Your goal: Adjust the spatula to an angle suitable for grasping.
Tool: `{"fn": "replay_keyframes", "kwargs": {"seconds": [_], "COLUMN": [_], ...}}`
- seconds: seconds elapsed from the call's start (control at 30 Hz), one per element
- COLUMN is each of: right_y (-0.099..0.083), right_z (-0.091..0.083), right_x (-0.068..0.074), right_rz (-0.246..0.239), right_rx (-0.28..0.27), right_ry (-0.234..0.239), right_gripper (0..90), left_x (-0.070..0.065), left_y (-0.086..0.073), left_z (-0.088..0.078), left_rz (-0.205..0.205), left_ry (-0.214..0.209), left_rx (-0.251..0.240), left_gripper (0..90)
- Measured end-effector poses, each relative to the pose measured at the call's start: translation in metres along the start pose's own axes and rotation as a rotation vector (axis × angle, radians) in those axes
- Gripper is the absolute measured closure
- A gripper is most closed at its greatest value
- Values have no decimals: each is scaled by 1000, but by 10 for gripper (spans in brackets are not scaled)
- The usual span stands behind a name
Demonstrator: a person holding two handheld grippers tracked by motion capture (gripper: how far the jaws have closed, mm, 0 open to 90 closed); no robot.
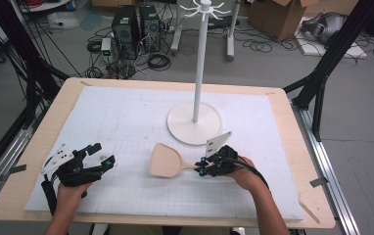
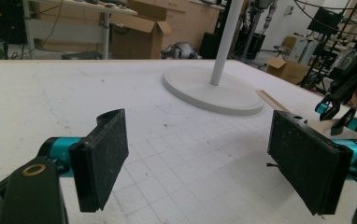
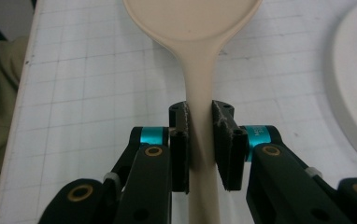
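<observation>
A pale wooden spatula (image 1: 166,160) lies just below the middle of the high view, its broad, flat blade toward the left and its thin handle running right into the right claw (image 1: 202,168). In the right gripper view the spatula (image 3: 196,56) is smooth and cream-coloured, the blade rounded where it narrows into the handle, and the right claw (image 3: 201,144) is pinching that handle between its two black pads. The blade's far edge is cut off at the top of that frame.

The left claw (image 1: 107,159) sits at the lower left of the high view with its jaws spread and nothing between them; the left gripper view shows the left claw (image 2: 200,163) with both rough black pads wide apart over bare surface.

The bench (image 1: 292,147) is light wood, covered by a white gridded mat (image 1: 106,117) with faint smudges. A white stand (image 1: 195,122), a round base with a tall pole and hooked arms at the top, rises just above and right of the spatula. Behind the bench, at the top of the high view, are computer towers (image 1: 136,24), coiled cables and cardboard boxes (image 1: 278,17) on a grey floor.

The left gripper view adds a low look across the mat to the stand (image 2: 214,88) and, at its right edge, the other claw (image 2: 342,116). The grid lines show clearest in the right gripper view.
</observation>
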State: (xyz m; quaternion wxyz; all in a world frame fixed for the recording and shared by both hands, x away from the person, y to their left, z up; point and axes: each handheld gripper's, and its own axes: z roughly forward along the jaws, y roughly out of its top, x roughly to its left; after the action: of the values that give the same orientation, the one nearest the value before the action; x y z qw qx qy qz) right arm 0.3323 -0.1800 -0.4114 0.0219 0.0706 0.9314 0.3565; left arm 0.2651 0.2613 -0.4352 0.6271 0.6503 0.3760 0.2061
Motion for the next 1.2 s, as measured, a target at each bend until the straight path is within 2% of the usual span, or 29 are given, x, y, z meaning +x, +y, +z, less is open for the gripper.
{"fn": "replay_keyframes", "kwargs": {"seconds": [0.07,0.1,0.13,0.17,0.33,0.4,0.67,0.77,0.83,0.87,0.9,0.97,1.03,1.1,1.2], "right_y": [2,6,6,10,15,19,29,30,29,29,29,28,22,10,-18], "right_z": [3,8,8,14,25,34,51,53,53,53,45,29,10,-11,-40], "right_x": [0,0,0,0,1,4,10,11,9,9,7,6,7,10,15], "right_rz": [-7,-22,-22,-38,-60,-76,-118,-108,-97,-97,-44,-3,43,109,207], "right_rx": [3,5,5,15,44,65,68,79,65,65,-1,-86,-181,-263,-351], "right_ry": [15,43,43,63,88,114,157,163,162,162,128,63,-20,-133,-319], "right_gripper": [780,780,780,779,779,779,778,777,720,720,586,496,450,385,346], "left_x": [0,0,0,1,0,1,4,6,7,7,7,6,4,4,3], "left_y": [0,0,0,-1,-1,-1,-1,-1,-2,-2,-2,-1,0,1,1], "left_z": [0,0,0,0,1,1,-1,-1,0,1,2,3,4,5,6], "left_rz": [-4,-5,-4,1,6,8,8,-1,0,-2,-3,0,-1,0,3], "left_ry": [-2,-1,1,-2,-4,-4,6,7,6,6,2,-3,-8,-14,-17], "left_rx": [-3,-2,-1,5,8,10,7,7,9,9,10,11,6,2,3], "left_gripper": [206,206,206,206,209,213,214,214,214,214,214,214,214,214,214]}}
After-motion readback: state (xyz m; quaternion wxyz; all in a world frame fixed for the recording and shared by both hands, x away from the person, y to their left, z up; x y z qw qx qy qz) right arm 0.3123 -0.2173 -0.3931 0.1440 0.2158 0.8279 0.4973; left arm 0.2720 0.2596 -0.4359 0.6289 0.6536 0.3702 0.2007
